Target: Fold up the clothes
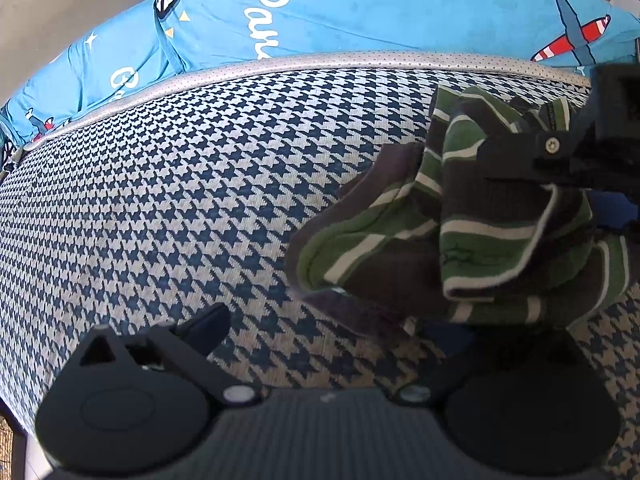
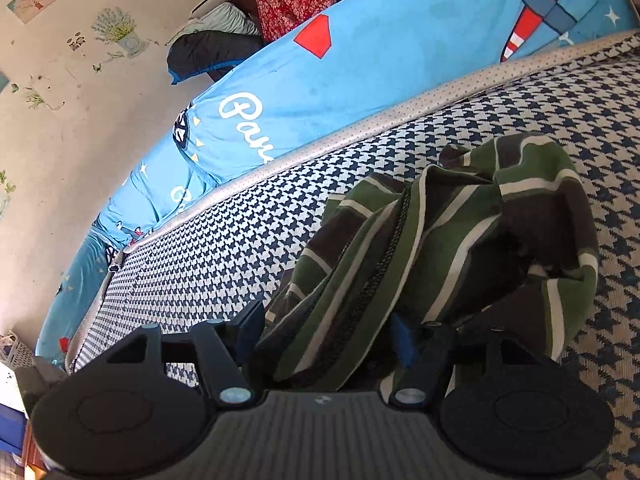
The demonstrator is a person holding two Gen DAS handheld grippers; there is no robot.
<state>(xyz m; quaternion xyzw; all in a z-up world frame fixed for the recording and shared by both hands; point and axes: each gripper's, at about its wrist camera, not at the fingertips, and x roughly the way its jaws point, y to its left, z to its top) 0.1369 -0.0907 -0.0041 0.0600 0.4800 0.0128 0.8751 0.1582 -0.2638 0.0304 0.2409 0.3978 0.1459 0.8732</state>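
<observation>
the striped green and brown garment (image 2: 440, 240) hangs bunched above the houndstooth mattress (image 1: 160, 200), not laid flat, so no fold line shows. the right tongs (image 2: 328, 336) are clamped on a gathered edge, likely to lift and shake it open. the left tongs (image 1: 340, 328) stand apart at the near left, its right finger hidden under cloth. a blue paris-print quilt (image 1: 360, 20) lies beyond.

Green-brown-white striped garment (image 2: 460, 232), navy-white houndstooth mattress (image 1: 180, 200), blue aeroplane-print duvet (image 1: 360, 20)
</observation>
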